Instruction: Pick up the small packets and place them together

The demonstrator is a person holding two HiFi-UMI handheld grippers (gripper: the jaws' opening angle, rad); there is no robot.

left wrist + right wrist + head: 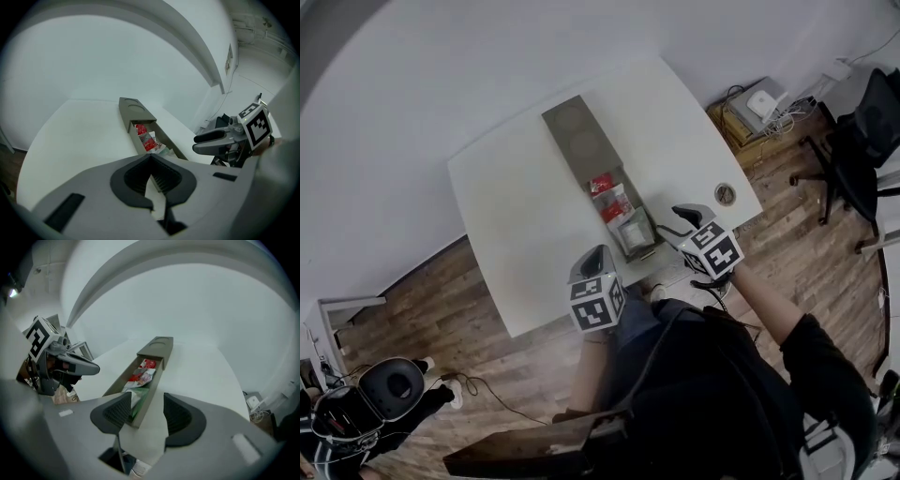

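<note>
**A:** Where are the small packets (pixel 617 208) just now?

**B:** All in the long tray (pixel 575 136), which runs from the middle of the worktop (pixel 511 220) towards its near edge. The red packets (pixel 147 364) lie at the far end of the open part. A pale packet (pixel 633 232) and a green packet (pixel 138 401) lie nearer us, overlapping.

**A:** And our grippers?

**B:** The right gripper (pixel 147 405) hangs over the tray's near end, jaws wide apart, nothing between the pads. The left gripper (pixel 151 157) is off the tray's left side by the near edge, jaws together at the tips and empty too.

**A:** How will the packets handle?

**B:** We judge them light, thin and crinkly, probably slick film. They would bend and slide rather than lift flat. We'd pinch a sealed edge or a raised corner, not the puffy middle, and gently, in case the contents crush.

**A:** Is any packet trapped under another?

**B:** Our view into the tray is small. We think the green packet lies partly under the pale one, but we can't be sure.
</note>
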